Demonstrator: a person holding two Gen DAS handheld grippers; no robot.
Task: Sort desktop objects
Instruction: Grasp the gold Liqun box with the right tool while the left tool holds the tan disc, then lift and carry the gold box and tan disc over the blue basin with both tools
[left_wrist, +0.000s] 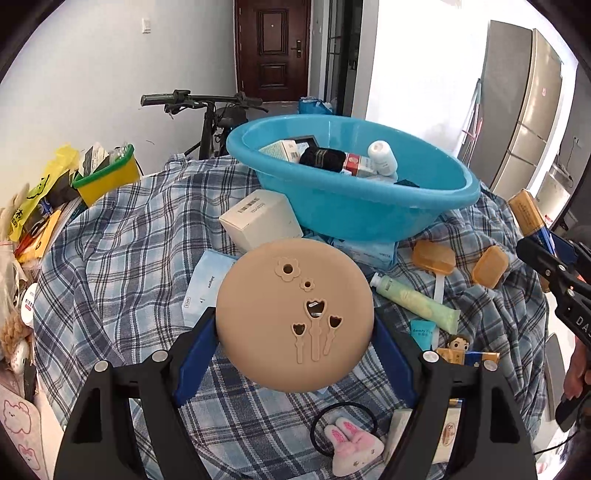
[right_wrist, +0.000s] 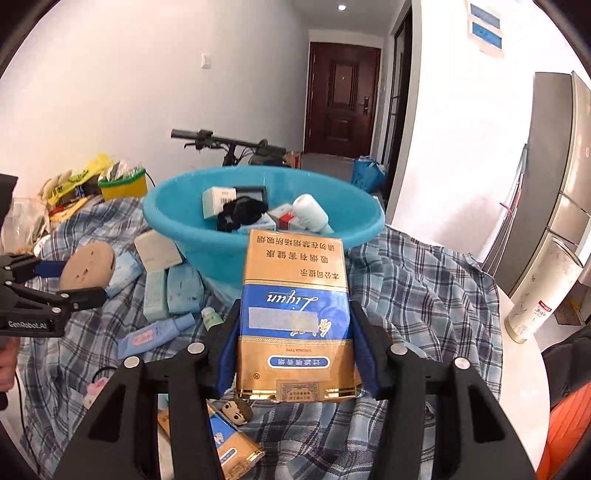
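My left gripper (left_wrist: 295, 328) is shut on a round tan case (left_wrist: 294, 314) with flower cut-outs and holds it above the plaid cloth, in front of the blue basin (left_wrist: 369, 210). The case also shows in the right wrist view (right_wrist: 86, 267). My right gripper (right_wrist: 293, 328) is shut on a gold and blue cigarette pack (right_wrist: 293, 314) and holds it upright just before the basin (right_wrist: 177, 225). The pack shows at the right edge of the left wrist view (left_wrist: 526, 212). The basin holds several boxes, a white bottle (left_wrist: 382, 157) and a black bundle.
On the plaid cloth (left_wrist: 122, 258) lie a white box (left_wrist: 262, 219), a green tube (left_wrist: 417, 302), two amber soap cases (left_wrist: 489, 271), a bunny hair tie (left_wrist: 351, 448), a figurine (left_wrist: 458, 345) and blue packets. A yellow bin (left_wrist: 107, 177) stands far left. A bicycle stands behind.
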